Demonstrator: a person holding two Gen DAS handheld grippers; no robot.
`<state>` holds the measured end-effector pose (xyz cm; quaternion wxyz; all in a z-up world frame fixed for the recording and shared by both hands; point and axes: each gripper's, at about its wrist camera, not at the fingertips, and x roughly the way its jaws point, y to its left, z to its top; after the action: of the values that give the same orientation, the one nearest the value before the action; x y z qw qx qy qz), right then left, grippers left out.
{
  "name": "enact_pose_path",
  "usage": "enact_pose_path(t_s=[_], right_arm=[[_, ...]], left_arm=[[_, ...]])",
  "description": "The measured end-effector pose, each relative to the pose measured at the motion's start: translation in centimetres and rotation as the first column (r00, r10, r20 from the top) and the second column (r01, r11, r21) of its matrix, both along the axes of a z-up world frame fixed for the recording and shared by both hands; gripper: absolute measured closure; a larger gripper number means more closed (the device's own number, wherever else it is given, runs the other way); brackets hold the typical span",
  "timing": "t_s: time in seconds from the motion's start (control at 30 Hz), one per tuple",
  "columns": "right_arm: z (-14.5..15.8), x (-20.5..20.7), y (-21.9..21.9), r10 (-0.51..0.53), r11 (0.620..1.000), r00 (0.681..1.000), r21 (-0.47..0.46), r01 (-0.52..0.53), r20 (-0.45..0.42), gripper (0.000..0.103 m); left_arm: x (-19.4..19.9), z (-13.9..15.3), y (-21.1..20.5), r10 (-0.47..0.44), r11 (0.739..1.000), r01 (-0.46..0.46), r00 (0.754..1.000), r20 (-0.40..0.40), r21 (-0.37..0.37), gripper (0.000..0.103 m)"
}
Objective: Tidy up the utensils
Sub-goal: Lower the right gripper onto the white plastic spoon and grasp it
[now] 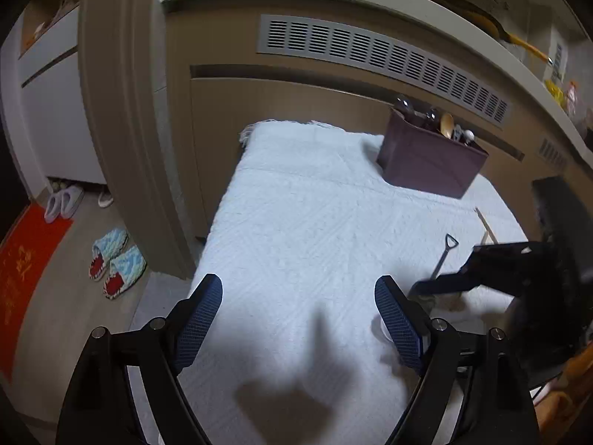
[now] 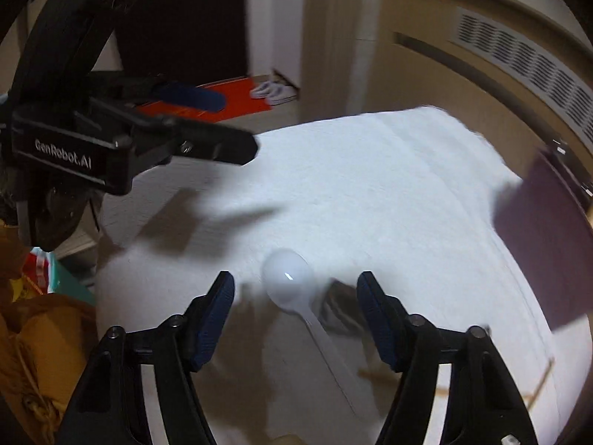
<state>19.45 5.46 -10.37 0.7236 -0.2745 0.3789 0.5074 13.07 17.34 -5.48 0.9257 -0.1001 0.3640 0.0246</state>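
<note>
While right gripper [image 2: 295,307] gapes above white spoon [image 2: 287,278], left gripper [image 1: 298,309] wide, empty

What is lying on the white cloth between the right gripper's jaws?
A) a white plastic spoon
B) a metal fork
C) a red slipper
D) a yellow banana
A: a white plastic spoon lies on the white cloth, its bowl between the open jaws of the right gripper, which are not touching it.

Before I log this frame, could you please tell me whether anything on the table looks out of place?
Yes: several utensils still lie loose on the white cloth instead of standing in the purple box: a white spoon, a small shovel-shaped utensil and wooden sticks. Nothing looks spilled or damaged.
</note>
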Motion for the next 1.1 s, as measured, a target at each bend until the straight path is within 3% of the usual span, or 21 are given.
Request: enact_pose_path(t_s=[0.03, 0.13, 0.33, 0.4, 0.43, 0.63, 0.73, 0.83, 0.93, 1.0, 1.1], right_arm=[[-0.5, 0.2, 0.5, 0.011, 1.0, 1.0, -0.019, -0.011, -0.009, 0.051], [-1.8, 0.8, 1.4, 0.028, 0.997, 0.999, -0.067, -0.03, -0.029, 0.051], [-1.9, 0.7, 0.5, 0.028, 0.997, 0.998, -0.064, -0.031, -0.049, 0.052], [-1.7, 0.3, 0.2, 0.024, 0.998, 0.998, -0.063, -0.027, -0.05, 0.067], [-1.5, 0.3, 0.0, 0.018, 0.998, 0.998, -0.06, -0.022, -0.064, 0.069], [2.2, -0.4, -2.7, -0.051, 0.998, 0.995, 0.036, 0.054, -0.083, 0.07], [4.5, 0.1, -6.0, -0.169, 0.982, 0.984, 0.07, 0.173, -0.064, 0.07], [5.9, 1.3, -9.9, -0.331, 0.94, 0.944, 0.08, 0.331, -0.015, 0.07], [6.1, 2.3, -14.0, -0.486, 0.871, 0.874, 0.082, 0.484, 0.011, 0.069], [5.7, 2.9, -16.5, -0.574, 0.817, 0.819, 0.082, 0.571, 0.013, 0.069], [4.9, 2.9, -19.1, -0.648, 0.757, 0.762, 0.101, 0.645, -0.012, 0.069]], left_arm=[[-0.1, -0.2, 0.6, 0.01, 1.0, -0.01, 1.0, 0.0, -0.014, 0.018], [-0.4, -1.0, 1.7, 0.028, 0.999, -0.029, 1.0, -0.01, -0.044, 0.018], [-0.1, -2.2, 1.7, 0.035, 0.997, -0.037, 0.999, -0.038, -0.066, 0.018], [0.0, -2.1, 1.4, 0.028, 0.997, -0.03, 0.999, -0.039, -0.066, 0.018], [0.1, -2.0, 1.2, 0.024, 0.998, -0.027, 0.999, -0.039, -0.064, 0.018], [-0.1, -1.0, -0.3, -0.02, 0.999, 0.019, 0.999, -0.031, -0.042, 0.018], [0.1, -1.1, -2.2, -0.085, 0.995, 0.083, 0.996, -0.038, -0.056, 0.018], [0.4, -1.4, -5.6, -0.2, 0.979, 0.199, 0.979, -0.036, -0.041, 0.018], [0.9, -2.0, -8.9, -0.279, 0.96, 0.278, 0.96, -0.032, -0.038, 0.018], [1.7, -2.7, -10.8, -0.294, 0.955, 0.292, 0.954, -0.051, -0.053, 0.019], [3.1, -3.8, -12.5, -0.259, 0.966, 0.256, 0.961, -0.092, -0.044, 0.024]])
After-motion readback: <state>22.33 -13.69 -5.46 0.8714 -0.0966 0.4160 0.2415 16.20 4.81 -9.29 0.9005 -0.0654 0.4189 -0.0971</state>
